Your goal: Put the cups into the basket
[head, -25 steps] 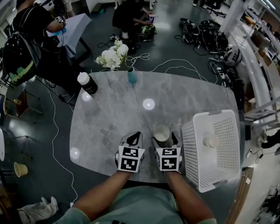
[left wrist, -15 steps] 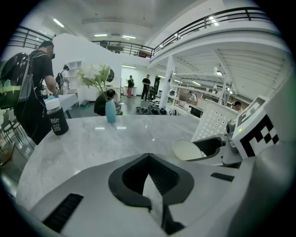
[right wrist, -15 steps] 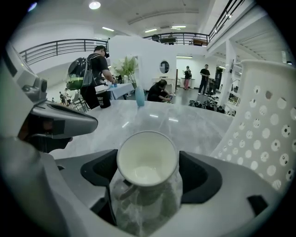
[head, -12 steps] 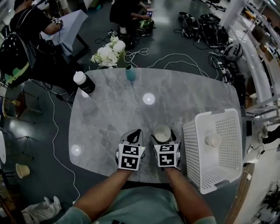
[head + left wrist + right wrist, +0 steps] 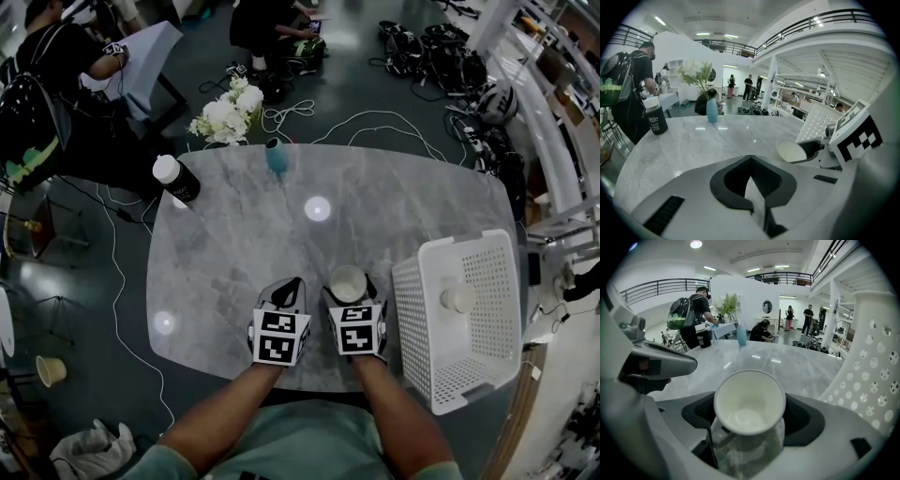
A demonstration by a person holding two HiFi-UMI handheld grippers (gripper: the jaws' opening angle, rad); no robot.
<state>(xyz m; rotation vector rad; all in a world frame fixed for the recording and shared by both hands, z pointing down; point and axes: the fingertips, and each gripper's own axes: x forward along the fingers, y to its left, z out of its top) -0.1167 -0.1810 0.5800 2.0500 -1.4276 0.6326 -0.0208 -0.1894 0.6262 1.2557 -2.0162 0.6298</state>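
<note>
- Dark bottle (image 5: 175, 179) and teal vase (image 5: 276, 156): far left of the basket (image 5: 405, 319), at the back edge of the desk (image 5: 244, 244).
- Left gripper (image 5: 292, 283): left of the basket, near the front edge, jaws closed on nothing.
- Right gripper (image 5: 349, 292): just left of the basket. Its jaws have just been opening and stand wide around an upright pale cup (image 5: 750, 401) on the desk, seemingly not pressing it.
- That cup looks light, thin-walled and easy to crush or tip. A gentle hold on the side wall below the rim seems best.
- A second cup (image 5: 457, 298) sits inside the basket.
- The desk is glossy, marbled and probably slick. The hall beyond has floor cables (image 5: 375, 127) and people.
</note>
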